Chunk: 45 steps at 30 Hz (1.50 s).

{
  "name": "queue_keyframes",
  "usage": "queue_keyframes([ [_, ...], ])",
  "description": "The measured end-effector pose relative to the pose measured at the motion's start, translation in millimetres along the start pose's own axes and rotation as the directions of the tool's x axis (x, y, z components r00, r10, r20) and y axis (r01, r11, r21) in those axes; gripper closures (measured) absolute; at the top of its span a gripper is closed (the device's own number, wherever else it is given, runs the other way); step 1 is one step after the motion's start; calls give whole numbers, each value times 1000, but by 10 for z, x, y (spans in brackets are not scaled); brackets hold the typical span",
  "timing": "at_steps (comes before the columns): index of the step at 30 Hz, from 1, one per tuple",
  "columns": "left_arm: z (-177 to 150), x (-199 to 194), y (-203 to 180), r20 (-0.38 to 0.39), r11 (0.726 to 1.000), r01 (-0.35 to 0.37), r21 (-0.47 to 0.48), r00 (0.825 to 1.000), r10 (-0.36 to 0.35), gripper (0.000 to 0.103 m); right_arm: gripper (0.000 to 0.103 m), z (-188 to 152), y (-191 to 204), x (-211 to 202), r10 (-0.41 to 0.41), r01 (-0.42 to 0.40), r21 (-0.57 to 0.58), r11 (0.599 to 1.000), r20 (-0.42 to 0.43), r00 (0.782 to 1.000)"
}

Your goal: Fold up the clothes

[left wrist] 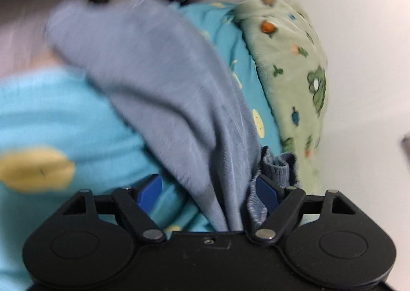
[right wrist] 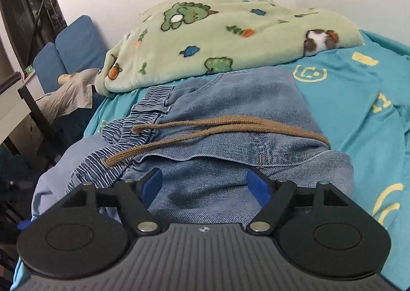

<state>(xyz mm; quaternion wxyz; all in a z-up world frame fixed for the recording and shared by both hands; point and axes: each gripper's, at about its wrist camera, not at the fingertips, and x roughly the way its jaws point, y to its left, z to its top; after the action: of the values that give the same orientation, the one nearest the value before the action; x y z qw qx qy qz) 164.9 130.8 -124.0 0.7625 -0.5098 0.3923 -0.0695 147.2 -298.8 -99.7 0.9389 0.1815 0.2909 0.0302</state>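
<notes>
A pair of blue denim pants (right wrist: 230, 96) with an elastic waistband and a tan drawstring (right wrist: 217, 124) lies bunched on the turquoise bed sheet (right wrist: 358, 111). My right gripper (right wrist: 206, 186) hangs just over the denim, its jaws wide apart and pressing on nothing. In the left wrist view, which is blurred, a grey-blue garment (left wrist: 159, 81) runs up from between the fingers of my left gripper (left wrist: 208, 192). Its jaws stand wide, the cloth lying loose nearer the right pad. A striped waistband (left wrist: 278, 165) bunches beside that pad. The same grey-blue cloth (right wrist: 51, 175) shows under the denim at the left.
A green fleece blanket (right wrist: 217, 34) printed with animals lies heaped along the white wall at the far edge of the bed. Off the bed's left side are a blue cushioned seat (right wrist: 74, 45), a beige cloth (right wrist: 71, 93) and a dark-framed desk (right wrist: 15, 101).
</notes>
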Motion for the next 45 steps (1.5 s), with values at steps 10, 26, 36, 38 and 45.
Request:
queue_keyframes([
  [10, 197, 265, 44, 97, 991, 111, -79, 990, -104, 25, 25, -41, 106, 13, 2, -3, -25, 1000, -27, 1000],
  [26, 331, 111, 20, 214, 961, 237, -140, 955, -205, 29, 24, -38, 112, 15, 5, -5, -19, 1000, -26, 1000],
  [36, 537, 199, 214, 255, 948, 248, -198, 947, -194, 34, 24, -48, 139, 21, 0, -1, -32, 999, -29, 1000],
  [38, 542, 200, 157, 259, 962, 220, -163, 950, -174, 45, 24, -40, 142, 18, -1, 0, -31, 1000, -32, 999],
  [45, 429, 118, -394, 279, 983, 50, 175, 955, -98, 90, 25, 63, 148, -15, -10, 10, 8, 1000, -55, 998],
])
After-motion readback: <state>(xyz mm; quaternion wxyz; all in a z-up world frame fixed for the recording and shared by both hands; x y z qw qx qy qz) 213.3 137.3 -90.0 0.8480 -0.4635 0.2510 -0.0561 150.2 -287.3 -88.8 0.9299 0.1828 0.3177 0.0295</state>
